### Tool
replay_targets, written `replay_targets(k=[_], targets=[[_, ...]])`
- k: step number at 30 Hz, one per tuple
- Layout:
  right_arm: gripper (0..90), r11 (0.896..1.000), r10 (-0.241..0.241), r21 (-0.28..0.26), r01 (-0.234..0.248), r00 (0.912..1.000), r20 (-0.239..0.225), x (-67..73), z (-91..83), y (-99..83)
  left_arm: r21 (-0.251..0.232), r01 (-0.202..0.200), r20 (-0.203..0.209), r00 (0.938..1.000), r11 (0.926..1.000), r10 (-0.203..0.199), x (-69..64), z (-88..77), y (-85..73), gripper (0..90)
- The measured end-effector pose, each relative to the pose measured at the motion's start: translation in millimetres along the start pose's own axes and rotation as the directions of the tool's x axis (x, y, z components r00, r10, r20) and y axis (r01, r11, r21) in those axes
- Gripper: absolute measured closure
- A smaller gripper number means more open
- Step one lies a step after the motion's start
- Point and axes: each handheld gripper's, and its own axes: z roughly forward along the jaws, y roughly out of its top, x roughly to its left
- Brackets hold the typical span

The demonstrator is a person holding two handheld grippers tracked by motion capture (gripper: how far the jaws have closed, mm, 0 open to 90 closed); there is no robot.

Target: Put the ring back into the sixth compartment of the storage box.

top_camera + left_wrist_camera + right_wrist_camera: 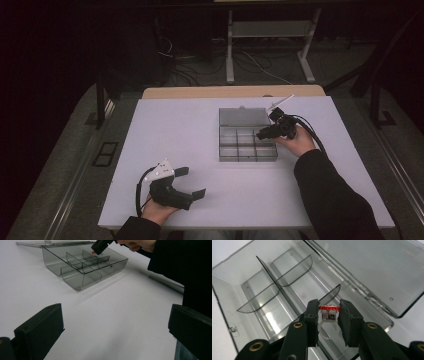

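Our right gripper (329,315) clamps a red-topped ring (328,311) between its fingers above the open box (249,287); our left gripper (192,182) rests on the surface (200,125), fingers spread, empty.

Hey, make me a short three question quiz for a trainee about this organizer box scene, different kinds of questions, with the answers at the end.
1. True or false: the left gripper rests open on the white table.
2. What does the right gripper hold?
A. a screw
B. a small red-topped ring
C. a divider
3. Fill in: the organizer box has its lid ____.

Key
1. True
2. B: the small red-topped ring, above a compartment
3. open, lying flat behind the box
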Motion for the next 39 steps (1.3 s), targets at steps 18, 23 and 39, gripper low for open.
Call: replay_targets(k=[18,23,39], targets=[[62.4,0.999,-0.024,0.026,0.023,0.9991,0.036,4.1,7.4,-0.4,-0.003,-0.007,0.008,0.9999,1.0000,0.007,-1.3,0.7,0.3,0.0],[57.4,1.000,-0.024,0.018,0.023,0.9986,0.047,6.3,1.0,-0.1,-0.004,-0.007,0.009,0.9999,1.0000,0.007,-1.5,0.7,0.2,0.0],[19.2,0.996,0.066,-0.054,-0.066,0.9978,-0.001,16.2,-29.9,-8.8,-0.004,-0.003,0.009,1.0000,1.0000,0.003,-2.3,1.1,-0.3,0.0]])
